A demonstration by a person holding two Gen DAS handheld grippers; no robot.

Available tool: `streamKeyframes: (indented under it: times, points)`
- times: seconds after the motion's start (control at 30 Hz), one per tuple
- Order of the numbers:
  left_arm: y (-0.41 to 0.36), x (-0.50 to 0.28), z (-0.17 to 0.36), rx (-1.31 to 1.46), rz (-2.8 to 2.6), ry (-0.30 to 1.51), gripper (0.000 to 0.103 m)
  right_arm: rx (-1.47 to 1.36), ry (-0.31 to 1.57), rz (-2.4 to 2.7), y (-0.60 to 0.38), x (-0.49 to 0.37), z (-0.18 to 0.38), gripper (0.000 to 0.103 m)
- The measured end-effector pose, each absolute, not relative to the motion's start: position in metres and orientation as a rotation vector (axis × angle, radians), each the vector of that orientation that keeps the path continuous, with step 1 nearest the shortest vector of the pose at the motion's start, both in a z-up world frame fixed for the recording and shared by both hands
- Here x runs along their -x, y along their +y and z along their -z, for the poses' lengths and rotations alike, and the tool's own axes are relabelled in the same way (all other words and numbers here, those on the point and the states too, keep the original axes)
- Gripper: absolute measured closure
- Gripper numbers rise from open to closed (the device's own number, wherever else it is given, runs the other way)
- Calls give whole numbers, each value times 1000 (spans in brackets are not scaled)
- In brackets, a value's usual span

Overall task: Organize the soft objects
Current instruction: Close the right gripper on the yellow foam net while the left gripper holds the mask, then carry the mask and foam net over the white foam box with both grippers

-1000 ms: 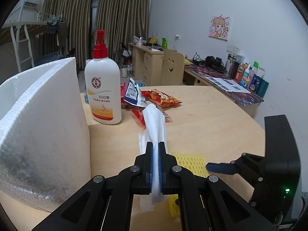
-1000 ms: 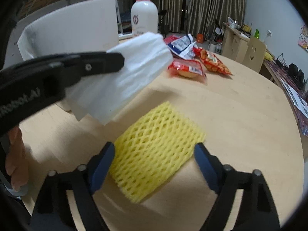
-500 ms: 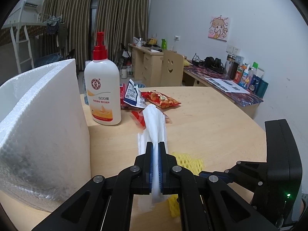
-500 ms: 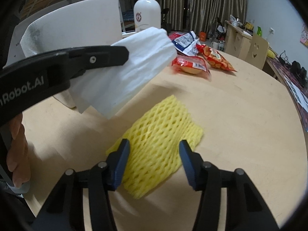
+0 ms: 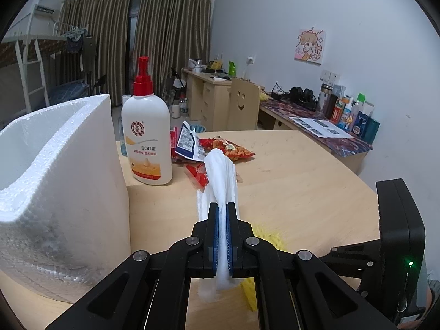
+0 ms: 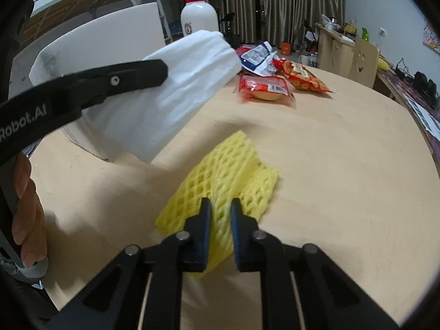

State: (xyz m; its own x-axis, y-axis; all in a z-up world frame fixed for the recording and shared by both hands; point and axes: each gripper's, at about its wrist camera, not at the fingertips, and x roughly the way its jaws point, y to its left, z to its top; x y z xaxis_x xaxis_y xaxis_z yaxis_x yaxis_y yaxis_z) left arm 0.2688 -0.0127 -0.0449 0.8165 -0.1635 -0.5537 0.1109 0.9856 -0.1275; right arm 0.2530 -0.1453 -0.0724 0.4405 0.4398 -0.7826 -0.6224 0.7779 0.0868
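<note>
Yellow foam net (image 6: 228,176) flat on table (image 6: 343,165), long axis running away from right gripper (image 6: 220,209), pinched at near end; folded tissue (image 5: 220,181) clamped in left gripper (image 5: 222,214), pointing forward.

Your table (image 6: 343,170) is pale wood with a smooth, matt top. The white box (image 5: 55,192) beside it looks like foam, grainy and rough on its wall. The yellow net (image 6: 231,176) is soft foam mesh with open holes. The white tissue (image 5: 221,181) is thin paper, matt and wrinkled. The lotion bottle (image 5: 147,137) is smooth white plastic with a slight shine. The snack bags (image 6: 275,82) are glossy foil.
</note>
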Motion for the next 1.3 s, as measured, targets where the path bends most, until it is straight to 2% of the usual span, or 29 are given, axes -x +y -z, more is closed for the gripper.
streamKeyframes:
  times: [0.47,1.3]
  points:
    - [-18,-256,37,104,181,587,98,140,825,-647,-164,-244,46,91]
    - [-51,-160,-14,19,204,457,98,71,637,-581,-203,-189,-7,91]
